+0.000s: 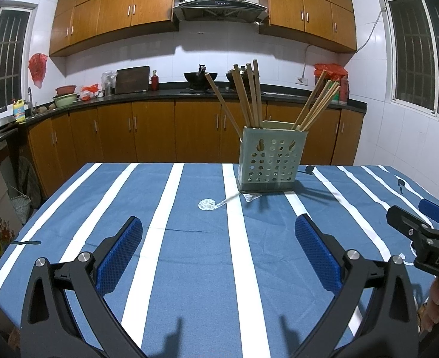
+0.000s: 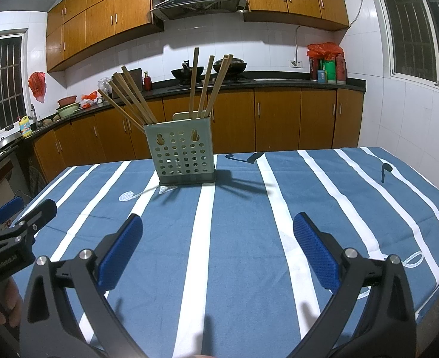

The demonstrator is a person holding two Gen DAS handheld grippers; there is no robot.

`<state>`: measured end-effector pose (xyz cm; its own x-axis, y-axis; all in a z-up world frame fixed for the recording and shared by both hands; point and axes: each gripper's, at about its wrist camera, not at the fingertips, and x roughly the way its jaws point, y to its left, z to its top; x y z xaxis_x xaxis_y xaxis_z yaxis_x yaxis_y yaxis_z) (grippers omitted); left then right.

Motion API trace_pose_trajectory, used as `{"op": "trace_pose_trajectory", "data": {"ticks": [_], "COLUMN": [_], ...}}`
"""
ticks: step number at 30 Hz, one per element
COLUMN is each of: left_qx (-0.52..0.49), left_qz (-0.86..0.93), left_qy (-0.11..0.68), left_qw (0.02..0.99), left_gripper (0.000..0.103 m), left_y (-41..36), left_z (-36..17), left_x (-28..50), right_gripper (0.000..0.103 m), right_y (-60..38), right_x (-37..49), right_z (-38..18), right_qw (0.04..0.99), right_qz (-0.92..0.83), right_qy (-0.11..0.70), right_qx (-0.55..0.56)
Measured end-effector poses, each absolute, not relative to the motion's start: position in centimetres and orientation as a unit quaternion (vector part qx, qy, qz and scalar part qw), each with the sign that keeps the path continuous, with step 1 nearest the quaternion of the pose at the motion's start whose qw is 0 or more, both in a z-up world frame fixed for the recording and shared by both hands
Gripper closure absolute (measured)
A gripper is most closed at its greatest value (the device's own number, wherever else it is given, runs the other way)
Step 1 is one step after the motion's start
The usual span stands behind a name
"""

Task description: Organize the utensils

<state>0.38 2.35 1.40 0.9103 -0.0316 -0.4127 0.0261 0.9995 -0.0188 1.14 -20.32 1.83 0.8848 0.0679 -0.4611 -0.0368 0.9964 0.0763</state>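
Above the striped tablecloth (image 1: 201, 268), my left gripper (image 1: 218, 256) and right gripper (image 2: 218, 253) both gape wide, holding nothing. Ahead stands the perforated holder (image 1: 268, 164), its walls hiding the lower ends of the chopsticks (image 1: 249, 95).

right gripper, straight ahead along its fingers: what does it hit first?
Probably the striped tablecloth: the right gripper, open and empty, looks angled slightly down at bare cloth. If it runs level instead, the perforated green chopstick holder sits beyond, a little left of centre. Depth is unclear.
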Motion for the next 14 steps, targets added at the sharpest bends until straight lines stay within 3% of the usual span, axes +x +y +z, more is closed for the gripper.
{"op": "trace_pose_trajectory", "data": {"ticks": [14], "left_qx": [-0.009], "left_qz": [-0.013], "left_qy": [0.215], "left_qw": [0.977], "left_gripper": [0.002], "left_y": [2.61], "left_z": [0.99], "left_x": [0.03], "right_gripper": [0.004], "right_y": [-20.36], "right_x": [1.16], "right_z": [1.88], "right_qw": [0.97], "right_qz": [0.027], "right_qy": [0.239], "right_qx": [0.033]}}
